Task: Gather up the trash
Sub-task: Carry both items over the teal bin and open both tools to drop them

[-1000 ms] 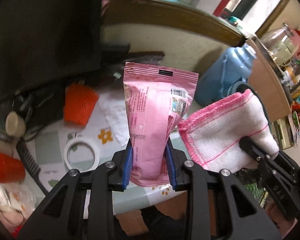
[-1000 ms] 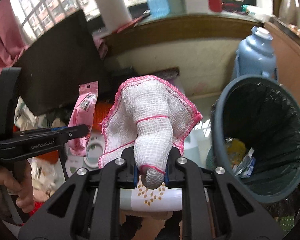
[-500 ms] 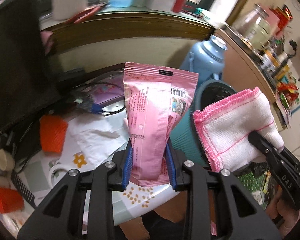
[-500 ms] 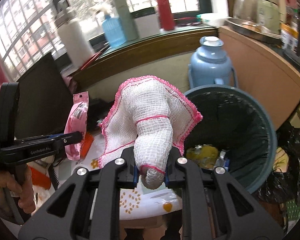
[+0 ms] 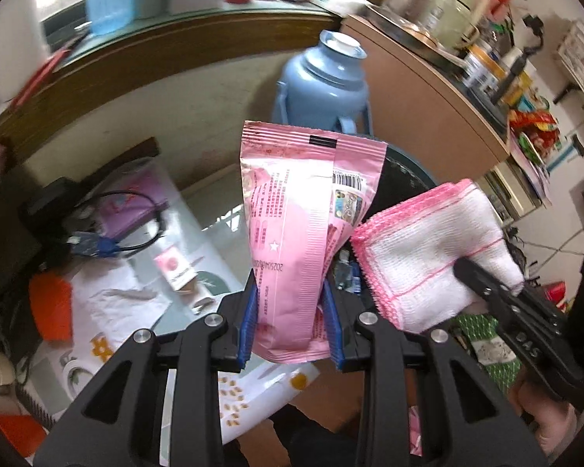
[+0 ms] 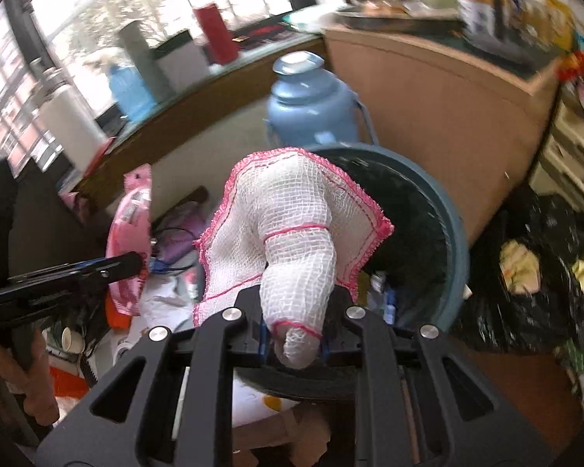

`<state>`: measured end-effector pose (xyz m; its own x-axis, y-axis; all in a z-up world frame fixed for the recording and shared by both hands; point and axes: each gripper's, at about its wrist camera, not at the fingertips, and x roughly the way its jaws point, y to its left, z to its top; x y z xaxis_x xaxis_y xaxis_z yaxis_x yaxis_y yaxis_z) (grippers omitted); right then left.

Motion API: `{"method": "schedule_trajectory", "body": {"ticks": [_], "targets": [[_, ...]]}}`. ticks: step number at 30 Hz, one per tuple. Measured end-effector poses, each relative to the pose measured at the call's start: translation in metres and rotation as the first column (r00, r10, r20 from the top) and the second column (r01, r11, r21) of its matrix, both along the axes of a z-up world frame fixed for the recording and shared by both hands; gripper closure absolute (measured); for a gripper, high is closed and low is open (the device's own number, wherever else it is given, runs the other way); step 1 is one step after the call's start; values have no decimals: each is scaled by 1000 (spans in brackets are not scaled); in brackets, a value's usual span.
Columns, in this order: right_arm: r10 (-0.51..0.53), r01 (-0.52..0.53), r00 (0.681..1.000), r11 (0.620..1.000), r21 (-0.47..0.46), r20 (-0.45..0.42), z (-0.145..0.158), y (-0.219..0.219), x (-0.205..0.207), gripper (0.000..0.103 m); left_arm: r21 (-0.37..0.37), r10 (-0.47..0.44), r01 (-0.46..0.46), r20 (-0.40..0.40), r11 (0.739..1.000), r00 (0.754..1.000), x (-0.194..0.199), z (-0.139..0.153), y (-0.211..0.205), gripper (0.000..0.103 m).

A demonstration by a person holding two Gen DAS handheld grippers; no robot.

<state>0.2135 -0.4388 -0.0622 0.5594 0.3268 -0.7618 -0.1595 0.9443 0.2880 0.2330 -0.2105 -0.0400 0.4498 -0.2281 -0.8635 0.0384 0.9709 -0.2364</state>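
My left gripper (image 5: 290, 323) is shut on a pink snack wrapper (image 5: 296, 233) and holds it upright in the air near the table's right edge. The wrapper also shows in the right wrist view (image 6: 130, 233). My right gripper (image 6: 294, 344) is shut on a white cloth with pink edging (image 6: 292, 233), held over the near rim of a teal trash bin (image 6: 453, 249). The cloth also shows in the left wrist view (image 5: 428, 253). The bin holds several pieces of trash (image 6: 381, 295). The wrapper hides most of the bin in the left wrist view.
A blue thermos jug (image 5: 323, 85) stands behind the bin. A wooden cabinet (image 6: 440, 116) is to the right, black trash bags (image 6: 533, 272) below it. The table (image 5: 210, 233) carries cables, paper, an orange cup (image 5: 50, 307) and a tape roll (image 5: 72, 373).
Both grippers have swung right, away from the table's clutter. The bin and the blue jug now sit closer and more central. Both keep hold of their loads.
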Motion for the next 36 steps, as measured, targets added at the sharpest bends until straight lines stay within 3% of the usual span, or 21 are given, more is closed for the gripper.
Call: {"method": "schedule_trajectory", "body": {"ticks": [3, 7, 9, 11, 14, 20, 25, 31, 36], "targets": [[-9, 9, 1000, 1000, -7, -23, -8, -10, 7, 83, 0, -31, 31, -11, 1000, 999, 8, -5, -17, 73], [2, -3, 999, 1000, -11, -44, -17, -15, 17, 70, -25, -53, 52, -36, 998, 998, 15, -14, -35, 73], [-3, 3, 1000, 1000, -23, -29, -16, -19, 18, 54, -30, -63, 61, -50, 998, 997, 17, -19, -43, 73], [-3, 3, 1000, 1000, -24, -9, -13, -25, 21, 30, -38, -69, 67, -62, 997, 996, 20, -23, -48, 73], [-9, 10, 1000, 1000, -26, 12, -10, -35, 24, 19, -46, -69, 65, -76, 997, 995, 25, -29, -55, 73], [-22, 22, 1000, 999, -35, 17, -7, -56, 27, 17, -52, -73, 68, -102, 996, 992, 37, -41, -72, 70], [-34, 35, 999, 999, -38, 20, -7, -70, 25, 17, -48, -79, 73, -123, 996, 989, 44, -53, -84, 61], [-51, 51, 999, 998, -30, 8, -10, -83, 22, 17, -49, -100, 94, -123, 994, 987, 48, -56, -95, 60], [-39, 39, 999, 999, -24, 1, -11, -80, 23, 17, -51, -92, 87, -104, 995, 990, 43, -54, -93, 46]]}}
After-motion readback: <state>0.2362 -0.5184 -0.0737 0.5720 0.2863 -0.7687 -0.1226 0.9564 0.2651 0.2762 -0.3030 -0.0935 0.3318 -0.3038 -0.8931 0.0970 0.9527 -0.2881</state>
